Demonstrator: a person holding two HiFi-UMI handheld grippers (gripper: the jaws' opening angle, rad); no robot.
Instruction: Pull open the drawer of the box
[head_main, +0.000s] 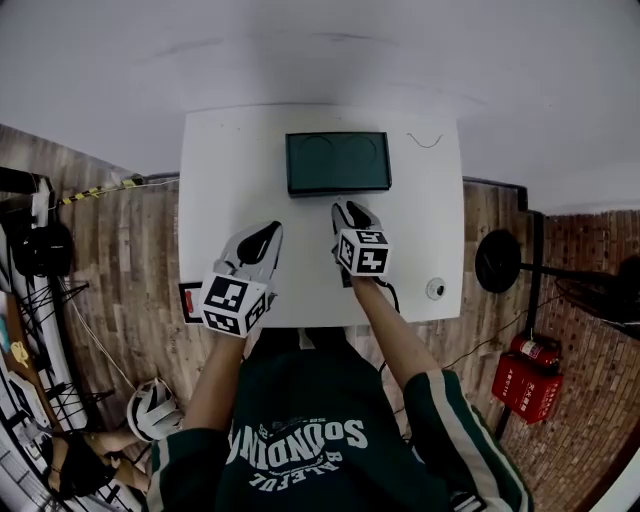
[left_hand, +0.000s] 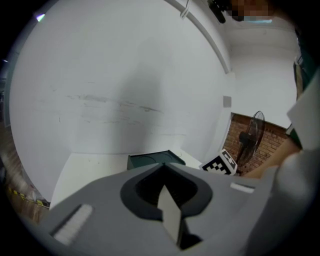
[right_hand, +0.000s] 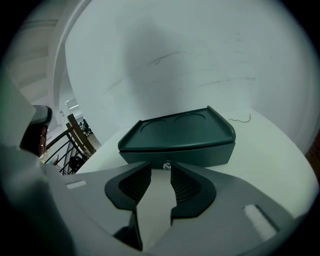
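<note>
The right claw (right_hand: 160, 171) stands spread, with the drawer knob (right_hand: 166, 164) of the dark green box (right_hand: 177, 131) at its tips; the left claw (left_hand: 163, 170) is pressed together, empty.

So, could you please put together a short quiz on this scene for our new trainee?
1. True or false: the drawer of the dark green box is already pulled out.
2. Of the left gripper and the right gripper, which has its fingers apart? A) left B) right C) both
3. Fill in: the right gripper's fingers point at the small ___ on the box's front.

Key: 1 false, the drawer front sits flush; 2 B; 3 knob.
</note>
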